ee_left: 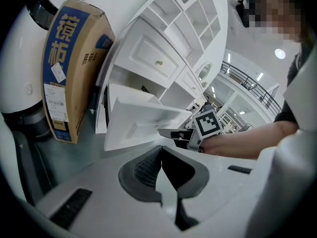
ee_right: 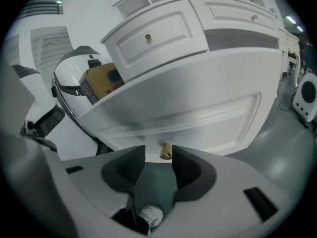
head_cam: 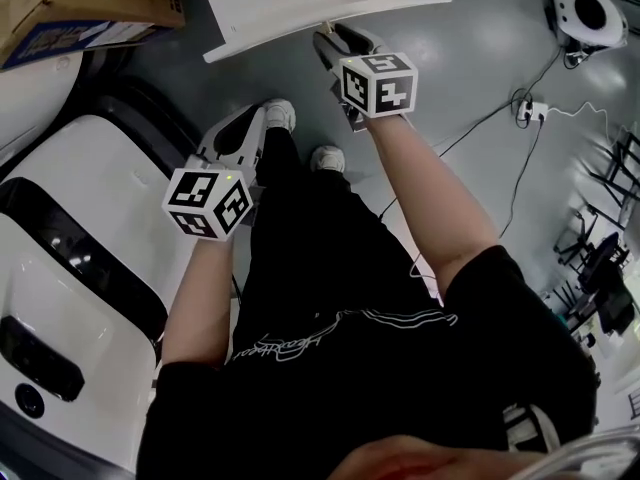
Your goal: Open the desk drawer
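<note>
The grey floor (head_cam: pixel 480 58) runs under both my claws. Ahead of my left claw (head_cam: pixel 250 128) and off to its left, a tall cardboard box (ee_left: pixel 69 73) stands upright on it, just beside the white desk (ee_left: pixel 163 48), which stands on the floor too. Out to the right of my right claw (head_cam: pixel 337 46) a white power strip (head_cam: pixel 530 111) lies on the floor, and a white round-faced device (head_cam: pixel 588 13) sits farther right. My shoes (head_cam: pixel 280 115) are planted between the two claws.

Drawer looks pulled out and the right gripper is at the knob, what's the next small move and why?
Probably ease the right gripper straight back off the knob: the drawer already stands pulled out, and the jaws sit apart either side of the knob, not pressing it.
</note>
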Motion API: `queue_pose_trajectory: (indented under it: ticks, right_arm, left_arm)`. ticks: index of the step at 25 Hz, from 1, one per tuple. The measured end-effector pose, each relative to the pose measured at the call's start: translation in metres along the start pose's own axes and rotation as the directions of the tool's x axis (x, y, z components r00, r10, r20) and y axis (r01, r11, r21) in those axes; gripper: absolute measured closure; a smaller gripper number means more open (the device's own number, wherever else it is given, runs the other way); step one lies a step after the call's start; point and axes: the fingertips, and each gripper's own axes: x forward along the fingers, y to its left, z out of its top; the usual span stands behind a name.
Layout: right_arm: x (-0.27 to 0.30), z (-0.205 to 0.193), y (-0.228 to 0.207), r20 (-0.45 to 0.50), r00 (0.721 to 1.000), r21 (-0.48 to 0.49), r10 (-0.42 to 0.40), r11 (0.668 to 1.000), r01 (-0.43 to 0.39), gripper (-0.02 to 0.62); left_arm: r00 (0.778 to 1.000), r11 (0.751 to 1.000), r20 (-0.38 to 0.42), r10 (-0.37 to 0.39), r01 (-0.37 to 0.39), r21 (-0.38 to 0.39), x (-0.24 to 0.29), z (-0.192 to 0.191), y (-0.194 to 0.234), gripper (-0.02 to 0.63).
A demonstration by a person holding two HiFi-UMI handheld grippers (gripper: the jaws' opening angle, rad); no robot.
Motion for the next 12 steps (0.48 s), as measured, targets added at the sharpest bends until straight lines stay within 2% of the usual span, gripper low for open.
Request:
queue_pose_trajectory:
  ticks: [1,4,6,8,12]
  right_arm:
    - [-0.006,0.000,0.003,0.002,1.000,0.002,0.015,1.000,-0.015,0.417]
    - [-0.036,0.012,0.020,0.017,0.998,0.013,0.055,0.998,-0.055,0.347]
    - [-0.062,0.027,0.037,0.047,0.993,0.002,0.107,0.994,-0.107,0.325]
    - [-0.095,0.052,0.056,0.087,0.982,-0.056,0.166,0.985,-0.162,0.310]
    - [-0.182,0.105,0.099,0.179,0.944,-0.151,0.278,0.956,-0.253,0.305]
  left_arm:
    - [1.000,1.000,-0.003,-0.001,0.001,0.000,-0.004,0.001,-0.002,0.601]
    - [1.000,1.000,0.001,-0.004,0.004,0.006,-0.016,0.013,-0.013,0.601]
    - [1.000,1.000,0.017,-0.016,0.016,-0.004,-0.026,0.025,-0.027,0.601]
    - [0.998,0.999,0.041,-0.043,0.043,0.002,-0.036,0.044,-0.047,0.601]
    - [0.992,0.992,0.064,-0.109,0.104,0.076,-0.065,0.084,-0.105,0.601]
